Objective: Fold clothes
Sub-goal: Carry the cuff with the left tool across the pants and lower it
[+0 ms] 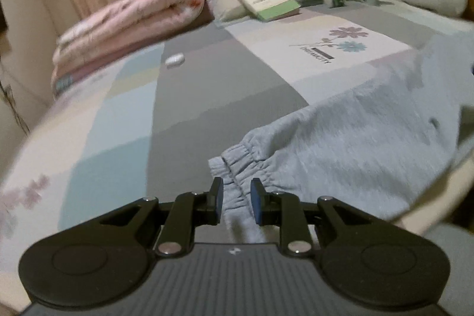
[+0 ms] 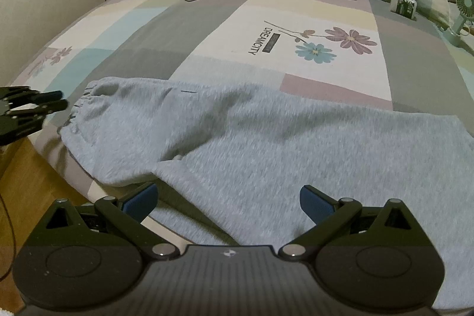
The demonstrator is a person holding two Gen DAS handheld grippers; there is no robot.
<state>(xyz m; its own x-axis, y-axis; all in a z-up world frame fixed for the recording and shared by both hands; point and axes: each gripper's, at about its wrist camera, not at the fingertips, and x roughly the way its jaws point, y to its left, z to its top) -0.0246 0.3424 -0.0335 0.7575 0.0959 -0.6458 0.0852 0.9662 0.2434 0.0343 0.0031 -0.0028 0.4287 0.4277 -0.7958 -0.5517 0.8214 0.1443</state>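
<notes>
Grey sweatpants, soft and limp, lie across the bed's near edge; left gripper part-open around the elastic cuffs, right gripper spread wide, empty, over the trouser leg.

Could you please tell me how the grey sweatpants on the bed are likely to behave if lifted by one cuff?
The grey fleece sweatpants lie in soft wrinkles, so they would probably hang limp rather than hold shape. The fabric looks thick, so fairly heavy for cloth. The gathered elastic cuff between the left tongs looks bunchy, probably giving a secure, non-slippery grip.
</notes>
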